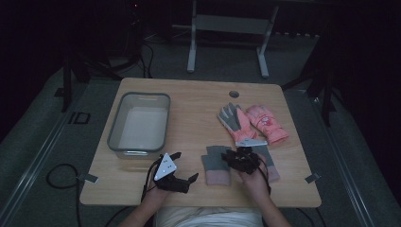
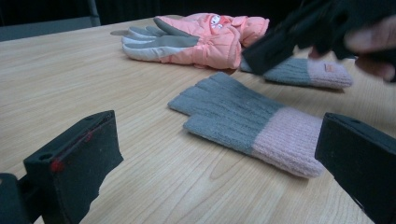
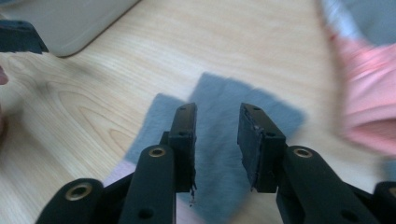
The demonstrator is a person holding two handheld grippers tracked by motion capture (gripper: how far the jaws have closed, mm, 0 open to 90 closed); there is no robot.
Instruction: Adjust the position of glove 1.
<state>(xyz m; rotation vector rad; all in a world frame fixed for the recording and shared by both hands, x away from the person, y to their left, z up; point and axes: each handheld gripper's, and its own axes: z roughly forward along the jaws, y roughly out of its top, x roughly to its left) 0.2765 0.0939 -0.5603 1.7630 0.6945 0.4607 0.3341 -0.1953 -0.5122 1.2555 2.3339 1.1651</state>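
Knit wool: two grey fingerless gloves with pink cuffs lie near the front edge of my table, right of its middle; the near grey glove is flat and in the open, the far grey glove is partly under my right hand.
My right tongs: hanging just above the near grey glove, jaws a little apart, nothing between them; the knit shows through the gap in the right gripper view.
My left tongs: at the front edge, left of the gloves, jaws wide apart and empty, the near grey glove ahead of them.
Around: a pair of padded pink gloves with grey palms lies beyond the grey pair, toward the right edge; one cuff is just beside my right tongs.
Bin: a clear plastic bin sits toward the left edge, well apart from the gloves.
Writing: a small tag on the far grey glove's cuff and a print on a pink glove, both too small to read.
Open room: bare wood between bin and gloves, and along the far edge, where a round hole sits.
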